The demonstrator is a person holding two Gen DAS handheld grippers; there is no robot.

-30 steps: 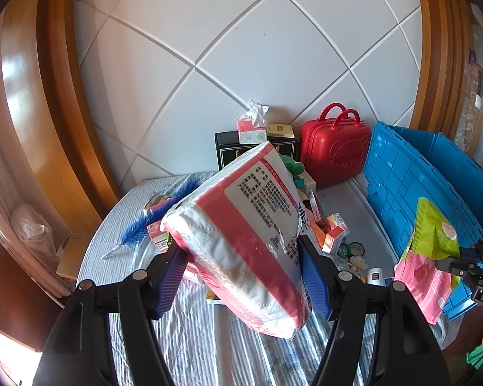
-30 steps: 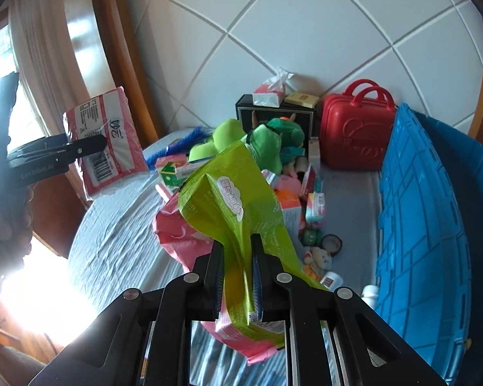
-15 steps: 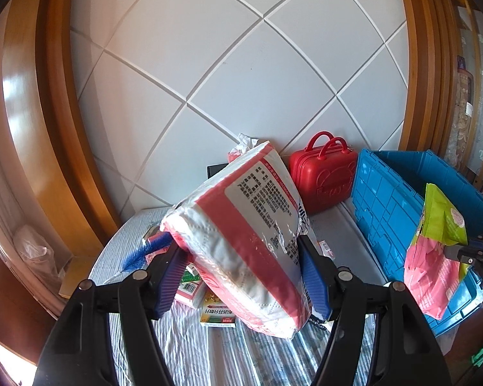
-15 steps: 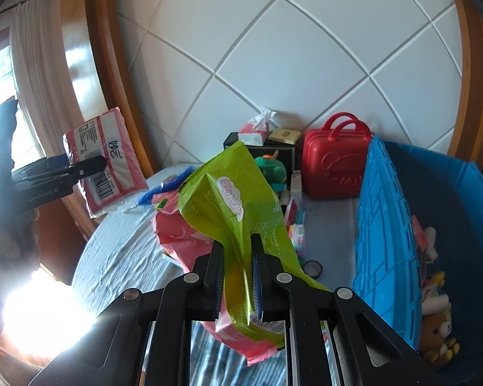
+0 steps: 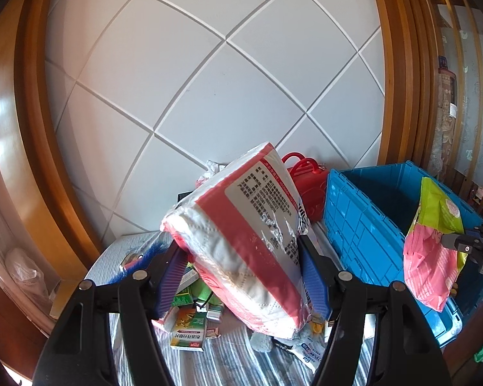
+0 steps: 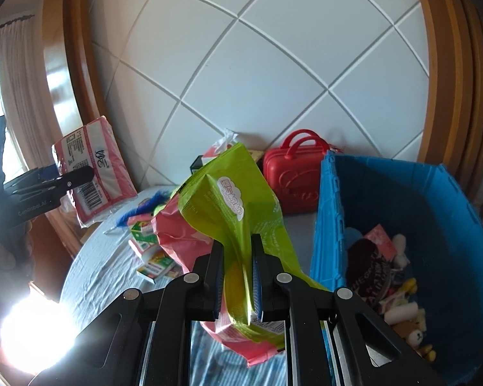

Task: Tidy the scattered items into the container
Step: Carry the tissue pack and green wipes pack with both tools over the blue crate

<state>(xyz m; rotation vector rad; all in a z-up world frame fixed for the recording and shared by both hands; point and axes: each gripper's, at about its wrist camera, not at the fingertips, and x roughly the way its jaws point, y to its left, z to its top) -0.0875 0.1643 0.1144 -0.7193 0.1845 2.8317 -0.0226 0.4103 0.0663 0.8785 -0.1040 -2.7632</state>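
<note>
My left gripper (image 5: 241, 273) is shut on a red-and-white tissue pack (image 5: 241, 234), held in the air above the table's scattered items. The pack also shows in the right wrist view (image 6: 95, 170), at the left. My right gripper (image 6: 236, 273) is shut on a green-and-pink snack bag (image 6: 232, 212), held up just left of the blue crate (image 6: 331, 218). In the left wrist view the bag (image 5: 434, 244) hangs over the crate (image 5: 364, 222). The crate holds several toys and packets (image 6: 389, 267).
A red mini suitcase (image 6: 293, 173) stands against the quilted wall beside the crate. Small boxes (image 6: 151, 257) and a blue feather (image 6: 145, 207) lie on the striped tablecloth. A green medicine box (image 5: 188, 331) lies below the left gripper. Wooden frames flank the wall.
Both grippers have risen and moved right toward the crate with their loads. The crate's inside now shows in the right wrist view. The grips have not changed.
</note>
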